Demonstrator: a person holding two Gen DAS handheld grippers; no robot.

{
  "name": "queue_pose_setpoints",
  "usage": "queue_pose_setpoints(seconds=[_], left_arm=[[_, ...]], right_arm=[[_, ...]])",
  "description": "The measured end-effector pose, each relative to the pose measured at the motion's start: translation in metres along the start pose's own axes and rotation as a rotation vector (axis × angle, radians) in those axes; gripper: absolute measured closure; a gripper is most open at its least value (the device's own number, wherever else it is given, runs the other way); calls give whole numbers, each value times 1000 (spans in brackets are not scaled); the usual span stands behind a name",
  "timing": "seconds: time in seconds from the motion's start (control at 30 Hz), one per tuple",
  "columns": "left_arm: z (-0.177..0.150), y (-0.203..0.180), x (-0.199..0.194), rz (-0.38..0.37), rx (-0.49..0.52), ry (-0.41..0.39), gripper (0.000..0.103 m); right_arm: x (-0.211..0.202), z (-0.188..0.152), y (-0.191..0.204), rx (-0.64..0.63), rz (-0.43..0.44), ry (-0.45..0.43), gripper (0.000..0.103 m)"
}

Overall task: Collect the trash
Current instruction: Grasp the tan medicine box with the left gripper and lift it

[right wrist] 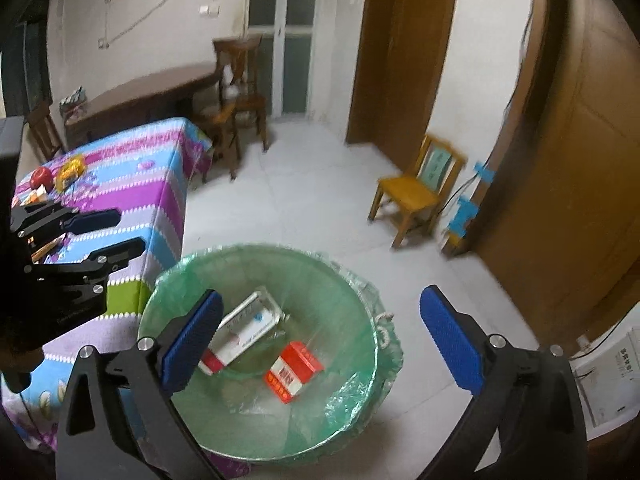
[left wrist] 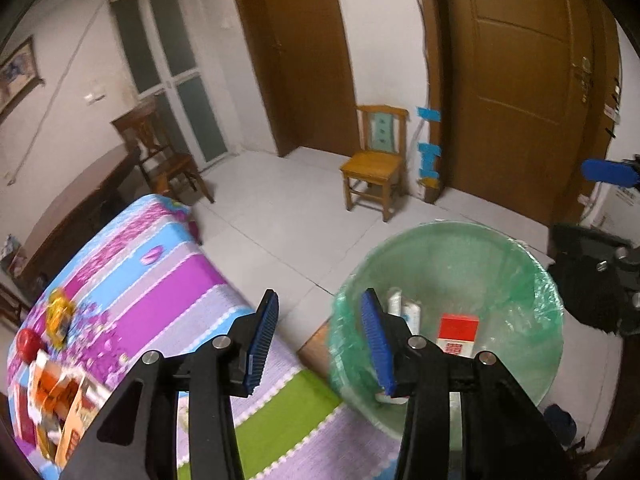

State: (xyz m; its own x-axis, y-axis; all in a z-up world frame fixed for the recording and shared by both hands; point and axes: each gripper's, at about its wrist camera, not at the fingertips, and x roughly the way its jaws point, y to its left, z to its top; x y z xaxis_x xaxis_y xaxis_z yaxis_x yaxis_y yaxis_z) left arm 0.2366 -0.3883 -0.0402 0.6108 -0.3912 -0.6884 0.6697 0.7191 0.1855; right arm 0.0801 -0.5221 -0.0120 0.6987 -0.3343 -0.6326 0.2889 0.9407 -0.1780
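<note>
Both grippers are empty right now. My left gripper (left wrist: 320,340) has its jaws apart, hanging over the gap between the table edge and the bin. My right gripper (right wrist: 324,340) is spread wide above the trash bin (right wrist: 372,308), nothing between the pads.

Two pieces are already down in the bin: a red carton (right wrist: 294,372) and a white box (right wrist: 244,328) leaning beside it on the green liner. The rest of the trash sits at the far corner of the table (left wrist: 168,264): a heap of orange wrappers and cartons (left wrist: 56,396), a crinkly yellow wrapper (left wrist: 60,316) and a red round thing (left wrist: 26,342), blurred, so I can't say whether it is trash at all.

My read on handling: these look light. The cartons should be stiff enough to pinch across their narrow faces, though thin card will crush if I squeeze hard. The foil wrapper looks slippery and floppy, so I'd take it by a bunched fold.

The right wrist view gives me the bin's whole floor and my left gripper from the side; the left wrist view gives the table clutter closer, though smeared.
</note>
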Motion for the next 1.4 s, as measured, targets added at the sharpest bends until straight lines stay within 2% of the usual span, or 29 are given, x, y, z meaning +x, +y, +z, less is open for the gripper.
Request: queue_pose_setpoints(seconds=[0.13, 0.23, 0.27, 0.43, 0.53, 0.73, 0.8, 0.87, 0.93, 1.0, 1.1, 1.17, 1.27, 1.4], left_arm=[[-30, 11, -23, 96, -7, -56, 52], [-58, 25, -40, 142, -23, -72, 50], [-64, 29, -45, 149, -32, -74, 50], [-115, 59, -76, 184, -93, -56, 49], [-141, 86, -94, 207, -128, -45, 47], [-185, 165, -127, 220, -202, 9, 46], [-191, 202, -132, 228, -219, 36, 46], [-192, 227, -129, 216, -207, 58, 46], [-191, 247, -122, 239, -184, 85, 46], [-189, 256, -109, 175, -134, 120, 46], [-190, 262, -85, 135, -55, 165, 46], [-188, 261, -71, 161, -33, 181, 46], [-186, 262, -56, 107, 5, 206, 46], [-183, 257, -45, 100, 54, 216, 46]], right_arm=[[-29, -16, 30, -40, -28, -140, 11], [-42, -29, 52, -32, 26, -202, 18], [-43, -32, 58, -26, 45, -208, 20], [-43, -50, 102, -8, 156, -208, 48], [-42, -60, 124, 3, 225, -192, 58], [-43, -83, 161, 11, 318, -131, 58], [-42, -87, 169, 23, 350, -105, 58], [-42, -91, 175, 27, 372, -90, 58], [-44, -93, 179, 20, 382, -84, 58], [-46, -94, 182, 13, 385, -82, 58], [-47, -100, 181, 13, 390, -73, 55], [-44, -104, 180, 19, 391, -57, 54], [-39, -108, 176, 37, 394, -29, 52], [-33, -113, 171, 64, 395, -7, 51]])
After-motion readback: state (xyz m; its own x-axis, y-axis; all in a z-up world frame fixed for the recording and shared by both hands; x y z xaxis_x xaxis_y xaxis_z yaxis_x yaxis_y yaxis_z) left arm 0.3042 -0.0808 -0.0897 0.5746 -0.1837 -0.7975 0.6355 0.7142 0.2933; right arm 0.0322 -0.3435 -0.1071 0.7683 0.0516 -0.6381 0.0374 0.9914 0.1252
